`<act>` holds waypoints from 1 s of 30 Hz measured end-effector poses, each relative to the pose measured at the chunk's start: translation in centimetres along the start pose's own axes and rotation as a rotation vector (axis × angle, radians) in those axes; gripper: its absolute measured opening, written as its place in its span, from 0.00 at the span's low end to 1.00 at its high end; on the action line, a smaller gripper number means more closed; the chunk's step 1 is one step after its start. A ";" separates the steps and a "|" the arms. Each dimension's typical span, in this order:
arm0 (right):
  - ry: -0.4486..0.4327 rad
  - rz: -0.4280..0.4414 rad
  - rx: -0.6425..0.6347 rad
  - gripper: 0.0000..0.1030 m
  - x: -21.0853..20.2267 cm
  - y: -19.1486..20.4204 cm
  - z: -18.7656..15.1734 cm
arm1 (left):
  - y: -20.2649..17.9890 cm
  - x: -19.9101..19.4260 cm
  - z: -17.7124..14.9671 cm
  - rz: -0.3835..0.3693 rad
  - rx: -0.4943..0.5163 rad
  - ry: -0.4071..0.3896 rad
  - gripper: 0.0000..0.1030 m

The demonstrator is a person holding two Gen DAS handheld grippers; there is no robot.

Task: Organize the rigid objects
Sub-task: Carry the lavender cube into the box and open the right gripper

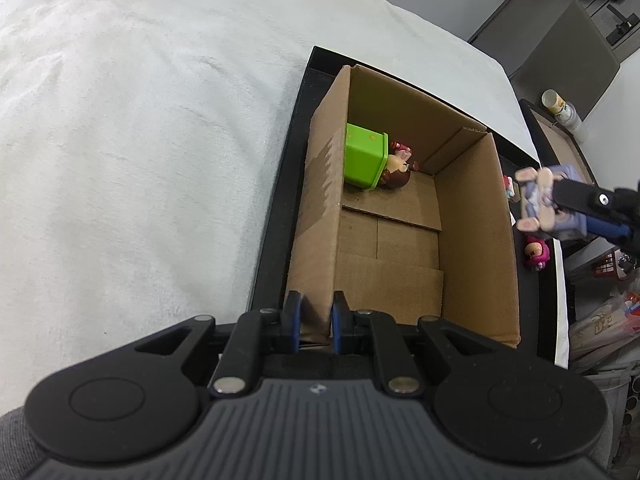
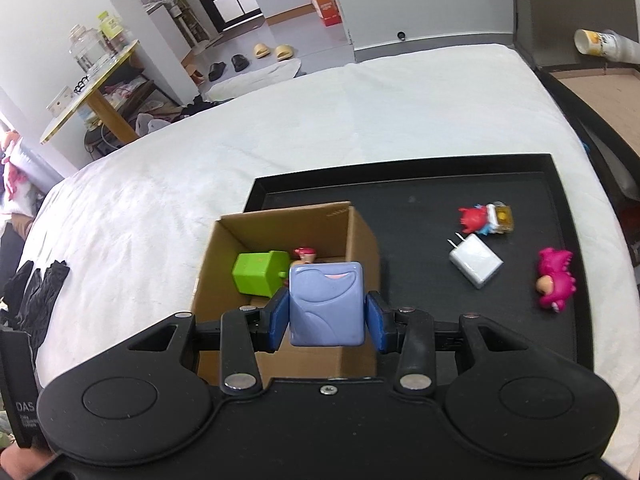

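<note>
The right gripper (image 2: 327, 316) is pinching a blue toy (image 2: 327, 306) above the near edge of the box (image 2: 362, 236), which is sitting on a black tray (image 2: 420, 192) on the bed (image 2: 200, 168). The left gripper (image 1: 313, 312) is pressing together on the box wall (image 1: 320, 200), steadying it. To drop cleanly, the toy probably needs carrying further over the opening before the right gripper is spreading, aiming at the bare floor beside what is inside. The box is already holding a green cube (image 2: 260, 272) and a small figure (image 1: 400, 168). A charger (image 2: 475, 260), a pink toy (image 2: 555, 280) and a red toy (image 2: 486, 218) are waiting on the tray.
</note>
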State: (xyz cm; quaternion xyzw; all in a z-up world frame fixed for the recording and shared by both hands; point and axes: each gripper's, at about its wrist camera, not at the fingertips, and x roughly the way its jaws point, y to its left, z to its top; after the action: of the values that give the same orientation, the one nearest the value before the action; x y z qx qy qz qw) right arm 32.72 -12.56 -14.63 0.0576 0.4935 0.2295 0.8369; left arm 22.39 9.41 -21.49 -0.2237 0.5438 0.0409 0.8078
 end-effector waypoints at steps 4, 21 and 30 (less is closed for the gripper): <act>0.009 -0.004 -0.020 0.38 0.9 1.5 0.3 | 0.3 0.0 0.0 -0.021 -0.006 0.000 0.14; 0.072 -0.170 -0.177 0.38 6.5 5.9 1.0 | 1.3 -0.4 0.0 -0.077 -0.016 -0.005 0.15; 0.065 -0.295 -0.291 0.39 8.1 6.9 -0.2 | 1.4 -0.3 0.0 -0.080 -0.017 -0.007 0.16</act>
State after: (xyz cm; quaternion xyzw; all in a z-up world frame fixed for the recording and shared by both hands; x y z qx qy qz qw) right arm 33.62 -2.89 -19.03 -0.1442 0.4849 0.1751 0.8447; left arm 21.81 10.67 -21.66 -0.2521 0.5311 0.0141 0.8088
